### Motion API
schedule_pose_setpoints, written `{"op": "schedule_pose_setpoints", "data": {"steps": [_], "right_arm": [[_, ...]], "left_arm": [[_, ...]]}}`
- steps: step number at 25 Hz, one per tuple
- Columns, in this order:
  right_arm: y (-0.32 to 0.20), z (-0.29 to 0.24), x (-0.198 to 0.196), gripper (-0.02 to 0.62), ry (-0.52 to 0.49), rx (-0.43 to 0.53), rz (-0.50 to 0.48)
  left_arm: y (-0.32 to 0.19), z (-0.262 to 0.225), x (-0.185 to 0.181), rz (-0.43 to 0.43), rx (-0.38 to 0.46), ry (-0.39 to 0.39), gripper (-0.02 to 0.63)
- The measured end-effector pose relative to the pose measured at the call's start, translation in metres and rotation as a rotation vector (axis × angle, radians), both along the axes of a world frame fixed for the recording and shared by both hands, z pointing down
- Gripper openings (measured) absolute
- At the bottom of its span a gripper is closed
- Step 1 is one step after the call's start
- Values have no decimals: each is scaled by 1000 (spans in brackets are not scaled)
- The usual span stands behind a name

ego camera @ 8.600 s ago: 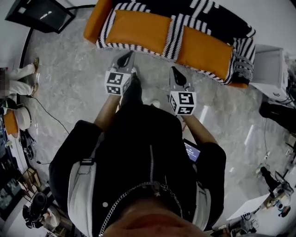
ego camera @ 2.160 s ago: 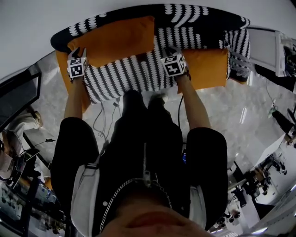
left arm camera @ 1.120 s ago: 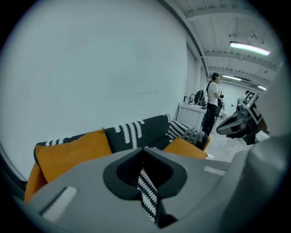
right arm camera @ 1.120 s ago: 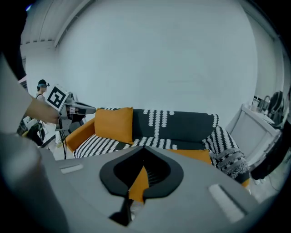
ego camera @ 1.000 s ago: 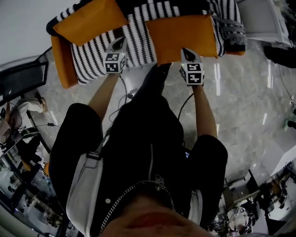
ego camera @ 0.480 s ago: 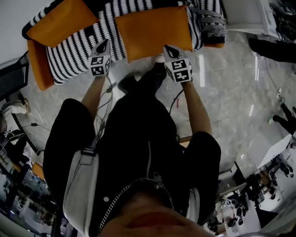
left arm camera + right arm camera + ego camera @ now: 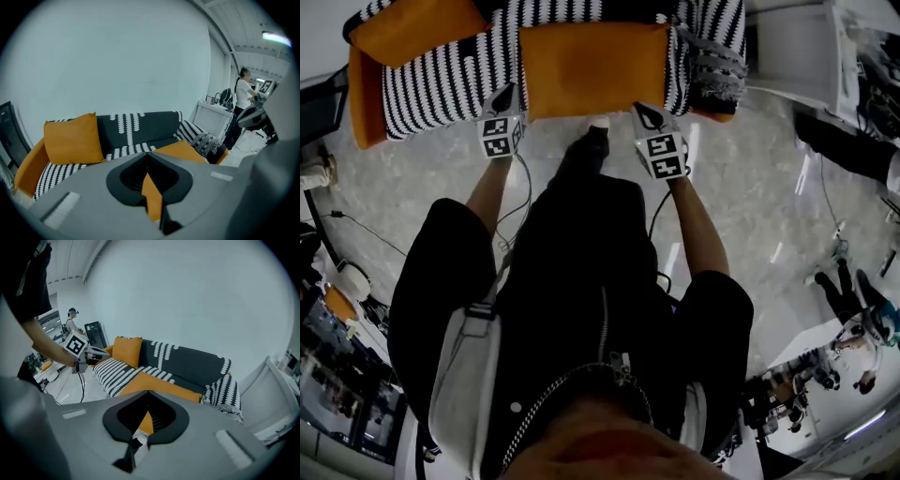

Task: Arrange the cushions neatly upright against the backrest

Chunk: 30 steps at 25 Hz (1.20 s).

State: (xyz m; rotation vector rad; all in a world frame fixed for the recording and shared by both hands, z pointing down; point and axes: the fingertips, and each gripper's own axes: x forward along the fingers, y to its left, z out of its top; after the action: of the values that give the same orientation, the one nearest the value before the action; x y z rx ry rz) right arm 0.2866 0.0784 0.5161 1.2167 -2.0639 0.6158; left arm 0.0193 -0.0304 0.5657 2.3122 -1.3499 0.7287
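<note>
- The head view has the sofa (image 7: 441, 80) running along the top edge. The frame clips off its backrest there, so how the cushions meet it cannot be judged from above.
- The upright cushion (image 7: 411, 28) sits at the sofa's left end with its top cut by the frame. The left gripper view shows this upright cushion (image 7: 71, 138) standing against the backrest (image 7: 140, 125).
- The flat cushion (image 7: 592, 58) lies face-down on the striped seat, right of centre. In the right gripper view a dark strip of seat shows behind the flat cushion (image 7: 157, 383).
- The left tool (image 7: 510, 96) hangs at the seat's front edge, by the flat cushion's near left corner. Its jaws are pressed together with nothing gripped.
- In its own view, an orange sliver shows through the slot below the left tool's tips (image 7: 149, 161). It lies beyond the tool and is not held.
- The right tool (image 7: 643, 113) sits off the flat cushion's near right corner. Its jaws are closed too and it is empty.
- Whether either tip actually touches the fabric cannot be told.
- The person's torso blocks most of the floor, with only a shoe (image 7: 598, 124) and a cable (image 7: 525, 183) peeking out.
- At the sofa's right end lies a grey fringed bundle (image 7: 717, 73), either a pillow or a throw, too bunched to tell.
</note>
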Motion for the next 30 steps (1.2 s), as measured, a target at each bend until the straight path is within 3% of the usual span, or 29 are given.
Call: {"op": "schedule_pose_setpoints", "data": {"steps": [4,12,15,18,23,25,26,27,30], "right_arm": [[-10,21,38,3,-2,-35,17],[-32,58,70,3,18,-31,18],[-44,74,77,3,43,-15,56],[-38,106,79,3,47,-63,133],[-29,169,115,3,72,-95,169],[-19,196,121,5,76,-113,171],[-13,211,124,13,82,-131,169],[-6,225,127,31,91,-154,159],[19,265,133,117,138,-233,112]], "left_arm": [[9,10,14,-1,-14,-29,9],[20,47,-6,-65,-76,-74,9],[22,67,-14,-96,-98,-67,9],[36,92,-31,-103,-152,-91,9],[65,164,-19,-21,-260,-171,11],[78,197,-25,6,-311,-200,58],[84,213,-29,11,-334,-211,122],[90,227,-33,15,-354,-224,181],[105,265,-42,71,-393,-286,263]]}}
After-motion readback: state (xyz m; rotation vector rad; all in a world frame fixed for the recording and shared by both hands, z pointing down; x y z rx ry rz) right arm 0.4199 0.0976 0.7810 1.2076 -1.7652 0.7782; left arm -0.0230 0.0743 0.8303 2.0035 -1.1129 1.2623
